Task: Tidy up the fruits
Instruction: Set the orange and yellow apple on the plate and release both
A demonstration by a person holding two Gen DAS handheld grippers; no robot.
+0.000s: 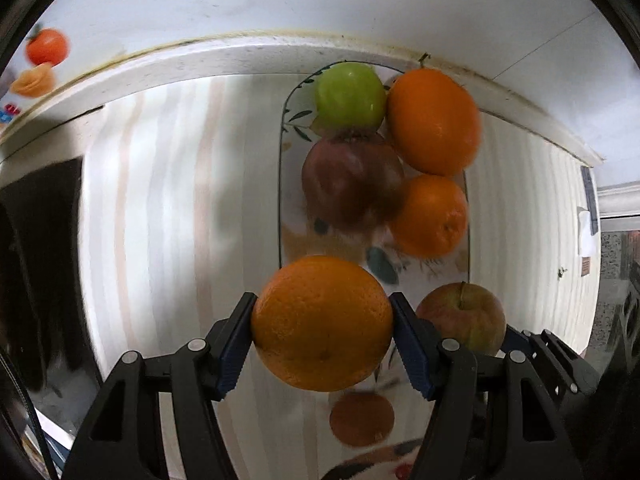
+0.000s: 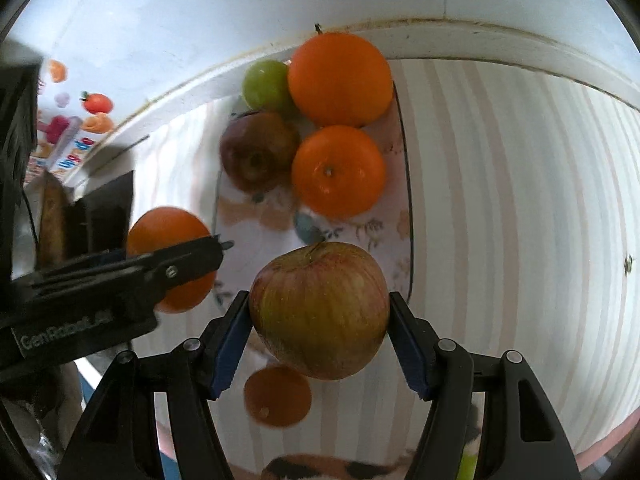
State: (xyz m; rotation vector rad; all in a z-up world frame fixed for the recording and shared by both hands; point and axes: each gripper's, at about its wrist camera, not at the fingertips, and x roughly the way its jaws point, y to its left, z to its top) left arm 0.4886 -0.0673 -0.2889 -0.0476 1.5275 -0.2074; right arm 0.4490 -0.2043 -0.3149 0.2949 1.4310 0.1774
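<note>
Left gripper (image 1: 322,324) closed on an orange (image 1: 322,322), blue pads (image 1: 234,350) pressed against both sides, fruit lifted above the striped tablecloth (image 1: 168,220). Right gripper (image 2: 320,316) closed on a red-green apple (image 2: 320,310), stem upward, held just over the near end of the tray (image 2: 409,200). Same apple (image 1: 460,316) visible in the left view, just to the right of the held orange; same orange (image 2: 168,258) visible in the right view, partly behind the black finger of the left gripper.

On the tray (image 1: 282,160), flower pattern and dark rim: a green apple (image 1: 350,94) at the far end, beside it a big orange (image 1: 434,120), nearer a dark red apple (image 1: 352,178) and a smaller orange (image 1: 430,216). All four close together, touching or almost touching. In the right view the same group: green apple (image 2: 266,84), big orange (image 2: 340,78), dark red apple (image 2: 258,150), smaller orange (image 2: 338,170).

One more small orange (image 2: 277,396) on the tablecloth (image 2: 500,200), below the held apple, outside the tray; blurred in the left view (image 1: 362,418).

Behind the table, a white wall (image 1: 320,0) with fruit stickers (image 1: 46,46) at the left.
</note>
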